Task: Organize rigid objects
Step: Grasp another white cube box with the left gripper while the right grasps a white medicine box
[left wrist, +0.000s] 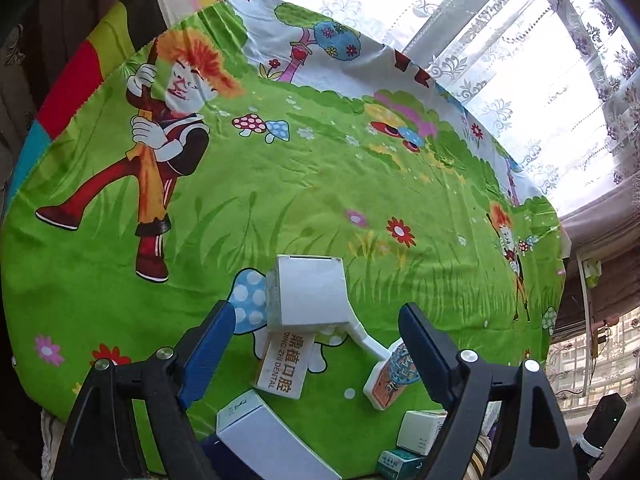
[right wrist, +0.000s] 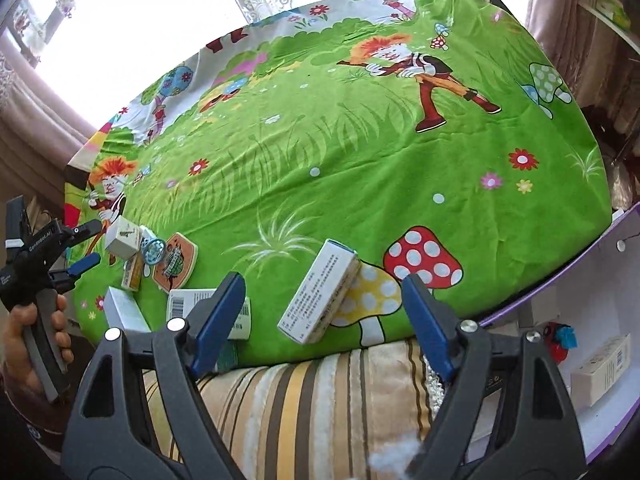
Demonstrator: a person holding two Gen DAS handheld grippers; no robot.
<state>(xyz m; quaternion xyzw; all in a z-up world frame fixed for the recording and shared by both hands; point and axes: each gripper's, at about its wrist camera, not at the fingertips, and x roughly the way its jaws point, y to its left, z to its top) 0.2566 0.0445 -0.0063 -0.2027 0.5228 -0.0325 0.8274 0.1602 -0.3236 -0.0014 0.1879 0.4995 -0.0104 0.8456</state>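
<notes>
Several small boxes lie on a green cartoon sheet (left wrist: 320, 184). My left gripper (left wrist: 316, 352) is open above a white cube box (left wrist: 306, 294), a yellow dental box (left wrist: 282, 368) and an orange paddle toy (left wrist: 386, 384), touching none of them. In the right wrist view the left gripper (right wrist: 89, 244) sits beside the cube box (right wrist: 124, 242). My right gripper (right wrist: 323, 320) stands open and holds nothing. A white medicine box (right wrist: 320, 292) lies on the sheet (right wrist: 360, 140) just beyond its fingers. A barcode box (right wrist: 188, 304) is partly hidden behind its left finger (right wrist: 218, 320).
A purple-edged white container (right wrist: 592, 264) at the right holds a white carton (right wrist: 600, 368) and a red and blue toy (right wrist: 560, 344). A striped cushion (right wrist: 300, 400) lies under the sheet's near edge. More boxes (left wrist: 264, 436) sit near my left gripper. Curtains and a window are behind.
</notes>
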